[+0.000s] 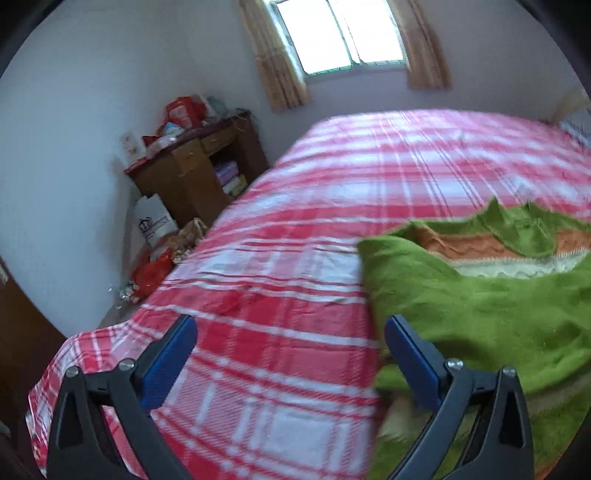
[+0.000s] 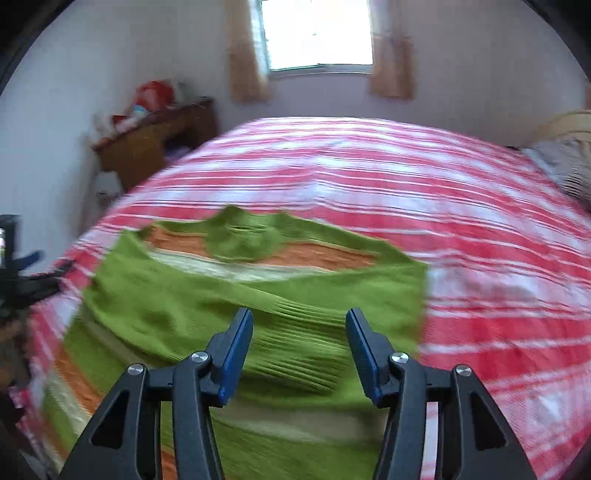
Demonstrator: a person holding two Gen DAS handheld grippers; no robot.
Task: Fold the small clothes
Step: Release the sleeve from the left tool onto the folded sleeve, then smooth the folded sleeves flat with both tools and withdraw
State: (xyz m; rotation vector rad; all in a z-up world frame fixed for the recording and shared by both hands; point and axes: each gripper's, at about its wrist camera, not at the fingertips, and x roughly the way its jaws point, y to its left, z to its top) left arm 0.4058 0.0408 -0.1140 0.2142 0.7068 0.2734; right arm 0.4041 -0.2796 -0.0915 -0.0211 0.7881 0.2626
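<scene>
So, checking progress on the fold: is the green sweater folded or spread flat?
Partly folded: the green sweater has a sleeve laid across its front, cuff near the middle; the collar remains spread out.

Left tool [image 1: 290, 350] and right tool [image 2: 299, 343], black angular frames, blue finger pads, silver round screws

The green sweater [image 1: 498, 314] runs off the left-wrist view's right edge — the right-wrist view is motion-blurred.

Bed with red-white plaid cover [image 1: 295, 229] fills most of both views. Wooden desk [image 1: 195, 166] in the left corner — red bags and clutter on top, bags [image 1: 155, 225] on the floor beside it. Bright window [image 2: 317, 33], tan curtains [image 1: 277, 66] — pillow [image 2: 565, 166] far right
</scene>
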